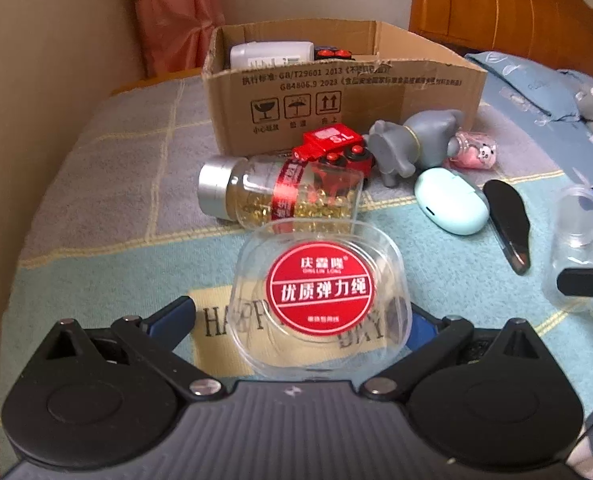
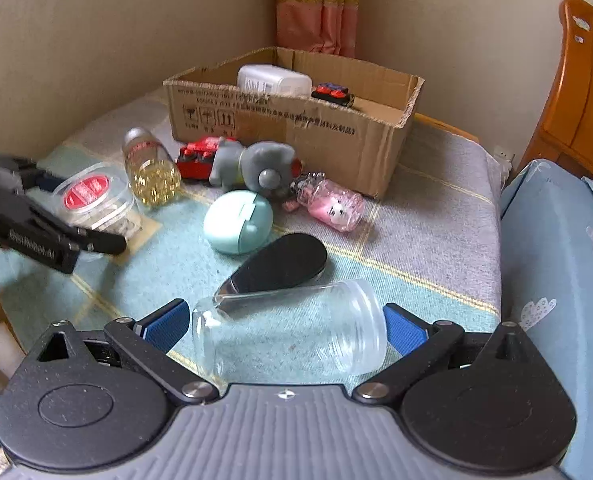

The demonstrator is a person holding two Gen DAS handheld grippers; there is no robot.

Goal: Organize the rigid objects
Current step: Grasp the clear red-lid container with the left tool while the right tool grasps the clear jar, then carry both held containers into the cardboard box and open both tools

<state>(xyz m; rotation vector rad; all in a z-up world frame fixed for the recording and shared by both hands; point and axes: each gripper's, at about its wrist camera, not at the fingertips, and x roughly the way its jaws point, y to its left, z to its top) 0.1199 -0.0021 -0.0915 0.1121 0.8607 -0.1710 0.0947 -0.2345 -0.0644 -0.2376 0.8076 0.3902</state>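
left wrist: clear box [image 1: 320, 300] between left hand-held gripper [image 1: 302, 320] fingers.

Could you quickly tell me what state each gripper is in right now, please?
Left gripper: open around the clear round box, not clamped.
Right gripper: open around the empty glass jar, not clamped.
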